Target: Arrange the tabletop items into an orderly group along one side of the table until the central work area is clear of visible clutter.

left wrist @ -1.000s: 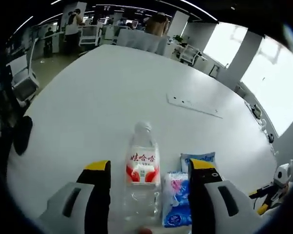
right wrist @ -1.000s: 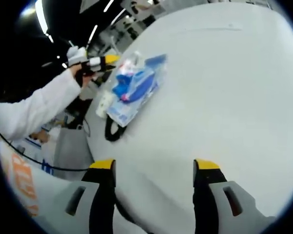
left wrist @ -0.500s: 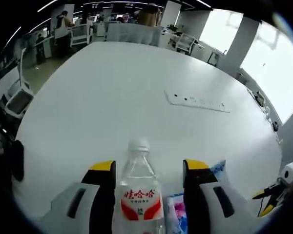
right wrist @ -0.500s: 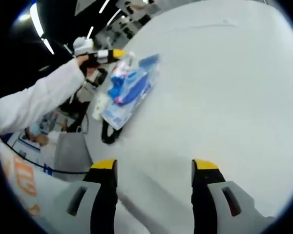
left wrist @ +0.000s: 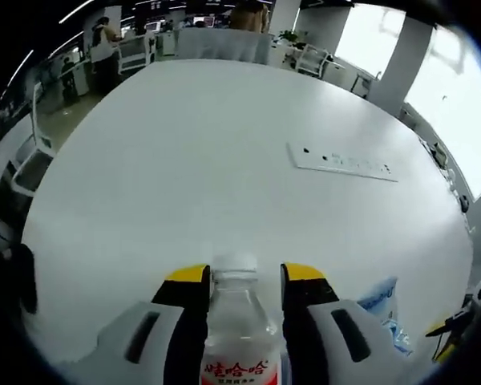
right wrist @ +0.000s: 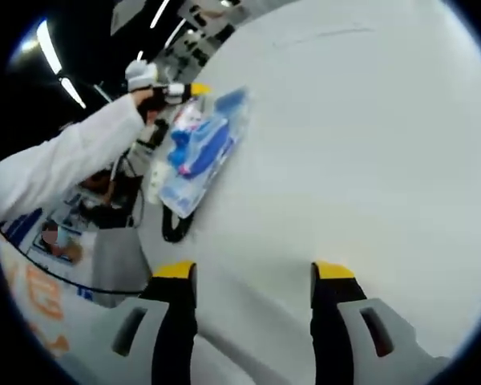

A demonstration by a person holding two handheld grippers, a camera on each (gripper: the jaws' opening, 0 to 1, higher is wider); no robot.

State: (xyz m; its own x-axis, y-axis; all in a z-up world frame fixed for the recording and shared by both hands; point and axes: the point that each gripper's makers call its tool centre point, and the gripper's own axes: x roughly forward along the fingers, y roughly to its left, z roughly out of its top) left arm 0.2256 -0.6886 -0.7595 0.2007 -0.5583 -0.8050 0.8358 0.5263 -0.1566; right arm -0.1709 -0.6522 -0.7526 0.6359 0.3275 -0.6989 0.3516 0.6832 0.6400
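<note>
White table (left wrist: 184, 160); red-labelled clear bottle (left wrist: 239, 329); blue packet (right wrist: 199, 152).

An open-plan office. A large white oval meeting table (left wrist: 184, 160) sits before rows of desks and grey office chairs (left wrist: 220, 44). Tall bright windows (left wrist: 457, 112) line one side.

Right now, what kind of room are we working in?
Probably an open-plan office: a large white table with a built-in socket strip, desks and office chairs beyond it, and big windows.

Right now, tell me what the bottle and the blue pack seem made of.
Bottle: clear plastic, apparently; see-through wall, glossy, with a printed red-and-white label. Blue pack: looks like thin glossy plastic film; it shines and shows its contents, which are too small to identify.
</note>
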